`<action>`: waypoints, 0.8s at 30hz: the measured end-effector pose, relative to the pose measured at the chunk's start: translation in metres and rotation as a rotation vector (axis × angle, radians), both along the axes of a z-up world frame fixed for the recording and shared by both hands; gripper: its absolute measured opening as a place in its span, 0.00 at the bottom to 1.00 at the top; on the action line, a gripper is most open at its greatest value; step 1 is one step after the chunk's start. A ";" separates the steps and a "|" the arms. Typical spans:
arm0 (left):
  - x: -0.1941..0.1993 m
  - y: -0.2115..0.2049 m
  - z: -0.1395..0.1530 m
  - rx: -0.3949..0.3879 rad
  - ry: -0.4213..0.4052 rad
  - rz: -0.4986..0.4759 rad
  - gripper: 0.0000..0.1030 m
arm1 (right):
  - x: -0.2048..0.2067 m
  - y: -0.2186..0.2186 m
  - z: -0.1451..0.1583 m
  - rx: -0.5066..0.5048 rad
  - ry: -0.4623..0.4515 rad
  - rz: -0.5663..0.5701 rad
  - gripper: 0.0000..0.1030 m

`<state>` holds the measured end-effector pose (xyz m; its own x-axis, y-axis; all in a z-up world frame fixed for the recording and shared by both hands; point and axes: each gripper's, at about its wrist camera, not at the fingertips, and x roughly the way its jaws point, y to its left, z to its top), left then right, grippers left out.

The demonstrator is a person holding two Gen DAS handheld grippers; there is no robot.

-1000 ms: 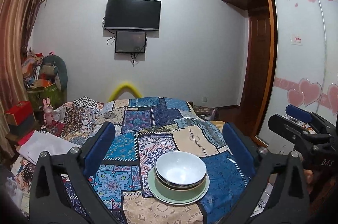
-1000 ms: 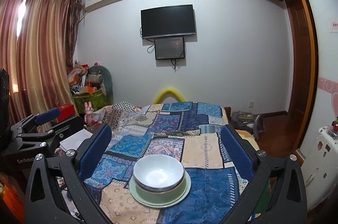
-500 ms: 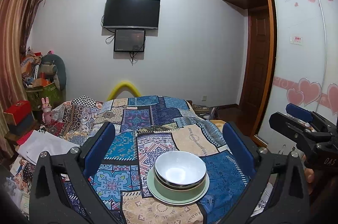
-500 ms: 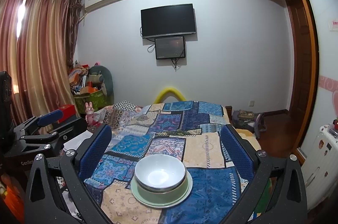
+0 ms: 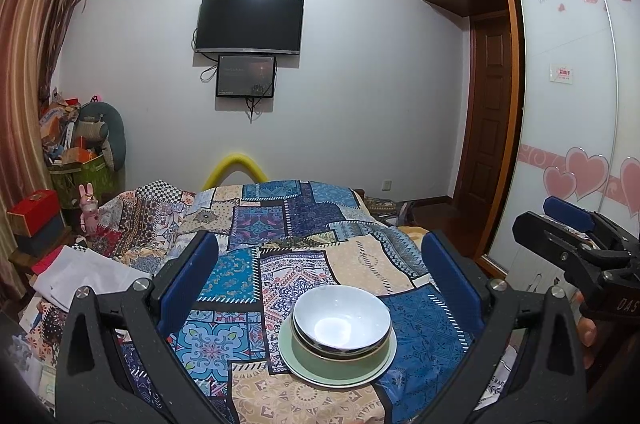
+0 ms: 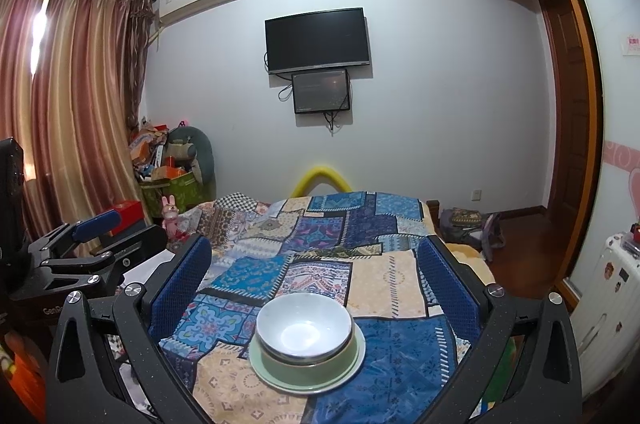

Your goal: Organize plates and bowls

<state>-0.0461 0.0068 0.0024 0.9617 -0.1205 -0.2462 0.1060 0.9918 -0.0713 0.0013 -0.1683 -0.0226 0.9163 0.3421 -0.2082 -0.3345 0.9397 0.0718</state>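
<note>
Patchwork cloth [image 5: 384, 264]: bowls [image 5: 341, 322] on plate [image 5: 372, 368]

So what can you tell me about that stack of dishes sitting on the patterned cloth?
The stack is nested crockery: a glossy white bowl on top, upright and empty, sitting inside a pale green bowl with a dark rim line showing between them. Whether a third bowl is in there I cannot tell. All rest on a pale green plate, flat on the patchwork cloth. Both pairs of tongs are open and touch nothing.
</note>
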 end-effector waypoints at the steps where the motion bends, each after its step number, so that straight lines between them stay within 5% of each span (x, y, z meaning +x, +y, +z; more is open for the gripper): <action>1: 0.000 0.000 0.000 -0.002 0.001 0.000 1.00 | 0.000 0.000 0.000 -0.002 0.002 0.000 1.00; 24: 0.005 0.004 -0.001 -0.024 0.018 -0.014 1.00 | 0.001 -0.001 0.001 0.000 0.012 0.005 1.00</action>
<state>-0.0415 0.0112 0.0013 0.9552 -0.1397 -0.2608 0.1181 0.9882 -0.0971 0.0025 -0.1688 -0.0219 0.9121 0.3466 -0.2190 -0.3383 0.9380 0.0758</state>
